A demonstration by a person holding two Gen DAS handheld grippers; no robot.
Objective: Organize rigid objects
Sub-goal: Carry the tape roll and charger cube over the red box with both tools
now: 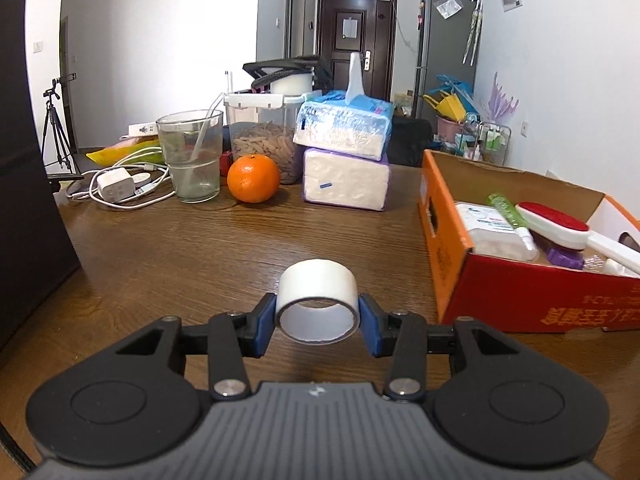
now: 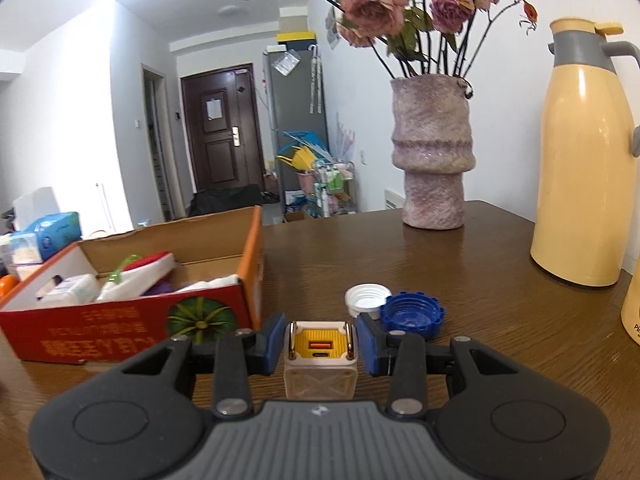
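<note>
the left gripper [image 1: 318,320] had its jaws shut on the tape [image 1: 318,300], just above the counter [image 1: 180,248], left of the box [image 1: 520,300]. the right gripper [image 2: 320,344] straddled the charger [image 2: 320,356], jaws near but apparently not touching. next: probably close, then carry both to the box.

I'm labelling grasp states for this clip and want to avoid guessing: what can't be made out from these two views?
- Right wrist view: whether the right claw presses the charger cube; slim gaps seem to show at both pads.
- Left wrist view: whether the tape roll, between the left claw's pads, is lifted or resting.
- Both views: the cardboard box's lower contents, hidden by its walls.
- Right wrist view: a cream container, cut off by the edge.
</note>
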